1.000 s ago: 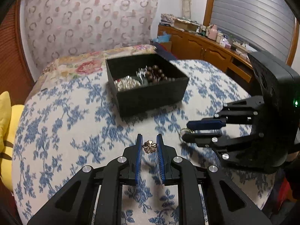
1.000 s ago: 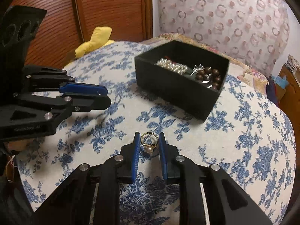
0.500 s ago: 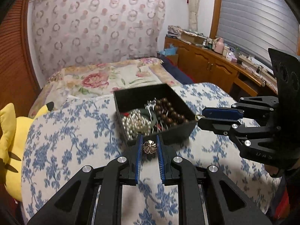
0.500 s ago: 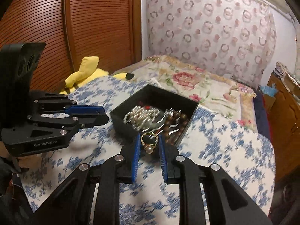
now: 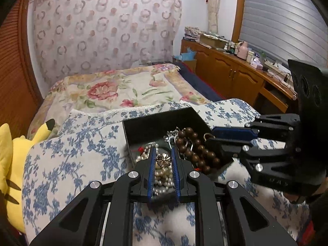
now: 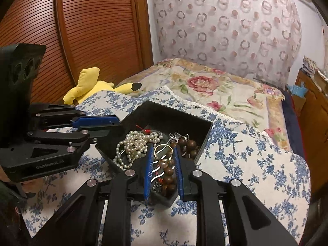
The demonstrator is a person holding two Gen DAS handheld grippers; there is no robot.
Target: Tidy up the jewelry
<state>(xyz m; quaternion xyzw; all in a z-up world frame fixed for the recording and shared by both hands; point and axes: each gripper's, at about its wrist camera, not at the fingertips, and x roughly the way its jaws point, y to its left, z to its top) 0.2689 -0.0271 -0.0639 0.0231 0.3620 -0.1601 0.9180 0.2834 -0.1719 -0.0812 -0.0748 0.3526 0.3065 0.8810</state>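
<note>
A black open box point(image 5: 155, 121) point(image 6: 184, 119) sits on the blue-flowered cloth and holds a white pearl necklace point(image 6: 133, 143) point(image 5: 164, 177), brown wooden beads point(image 5: 196, 147) point(image 6: 189, 143) and a silver piece point(image 5: 171, 135). My left gripper point(image 5: 163, 161) is shut on a gold flower-shaped piece point(image 5: 163, 161) and holds it over the box's near side, above the pearls. My right gripper point(image 6: 163, 155) is shut on a gold ring with a pearl point(image 6: 163, 153) and holds it over the box. Each gripper shows in the other's view, reaching in from the side point(image 5: 213, 138) point(image 6: 114, 124).
The flowered cloth point(image 5: 71, 160) covers a round table. A yellow plush toy point(image 5: 12, 160) point(image 6: 90, 84) lies at its left edge. A bed with a floral cover point(image 5: 114, 90) stands behind. A wooden sideboard with clutter point(image 5: 235, 69) runs along the right wall.
Both grippers have risen and moved forward with their pieces, from over the bare cloth to over the box. Both stay shut.
</note>
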